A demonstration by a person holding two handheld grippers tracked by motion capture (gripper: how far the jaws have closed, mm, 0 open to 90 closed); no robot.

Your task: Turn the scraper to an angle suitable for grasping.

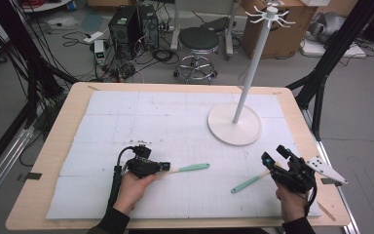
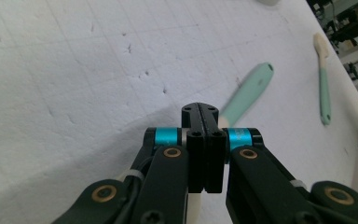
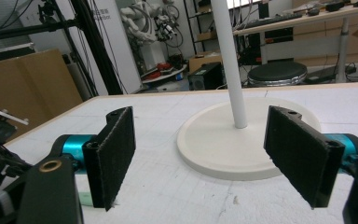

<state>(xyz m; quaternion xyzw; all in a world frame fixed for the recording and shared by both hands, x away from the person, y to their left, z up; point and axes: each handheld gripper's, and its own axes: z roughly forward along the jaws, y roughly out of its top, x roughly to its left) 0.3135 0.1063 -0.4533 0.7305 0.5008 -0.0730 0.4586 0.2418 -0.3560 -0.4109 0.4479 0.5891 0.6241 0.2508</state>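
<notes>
On the tabletop [image 1: 53,146], covered by a white gridded mat [image 1: 175,122], lie two spatulas with mint-green handles. The left gripper [image 1: 164,166] points toward the right of the high view, and its jaws are pressed together on the pale blade end of the first spatula [image 1: 190,168]; in the left gripper view the closed gripper [image 2: 200,112] shows no gap between the jaws, and the spatula's green handle [image 2: 249,91] runs out beyond the tips, up and to the right. From above, this spatula lies nearly level across the mat, its long axis running left to right, handle end pointing right and tilted very slightly away from the person. The second spatula [image 1: 249,182] lies near the front right of the mat, its long axis on a diagonal: the green handle end points down-left toward the person, the pale blade end up-right, close under the right gripper [image 1: 274,155]. Whether that blade touches the gripper cannot be told. In the left gripper view the same spatula [image 2: 324,88] lies farther off, well apart from the first. The right gripper [image 3: 200,154] has its jaws wide apart with nothing between the pads, and looks toward the round base of a white stand [image 1: 234,124] at the back right of the mat.
</notes>
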